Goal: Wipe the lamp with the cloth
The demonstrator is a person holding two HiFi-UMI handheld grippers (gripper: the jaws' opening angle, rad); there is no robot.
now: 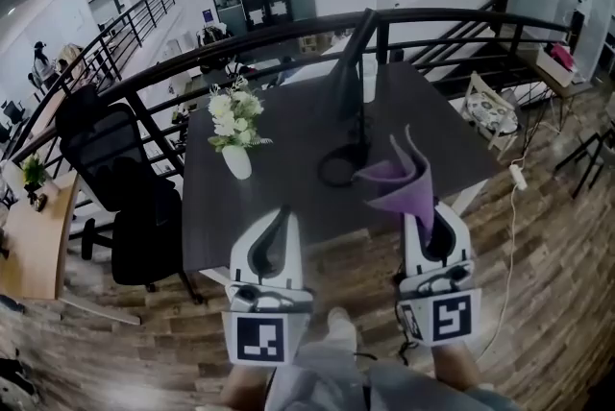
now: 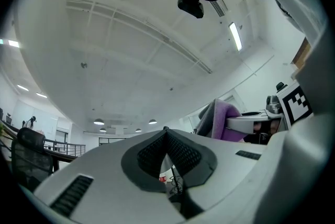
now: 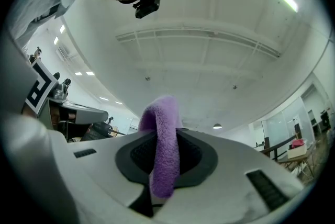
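A black desk lamp [image 1: 348, 78] stands on the dark table [image 1: 288, 207], its ring base [image 1: 338, 170] near the table's middle. My right gripper [image 1: 430, 215] is shut on a purple cloth [image 1: 399, 179], held up in front of the table's near edge, right of the lamp base. In the right gripper view the cloth [image 3: 165, 147] sticks up between the jaws, with the gripper [image 3: 166, 157] pointing at the ceiling. My left gripper [image 1: 279, 219] is shut with nothing in it; in the left gripper view its jaws meet [image 2: 166, 157], and the cloth [image 2: 222, 121] shows at right.
A white vase of flowers [image 1: 233, 131] stands on the table left of the lamp. A black office chair [image 1: 120, 179] is at the table's left side. A black railing [image 1: 288, 35] runs behind the table. A folding chair [image 1: 488, 111] and cable [image 1: 509, 207] are on the wooden floor at right.
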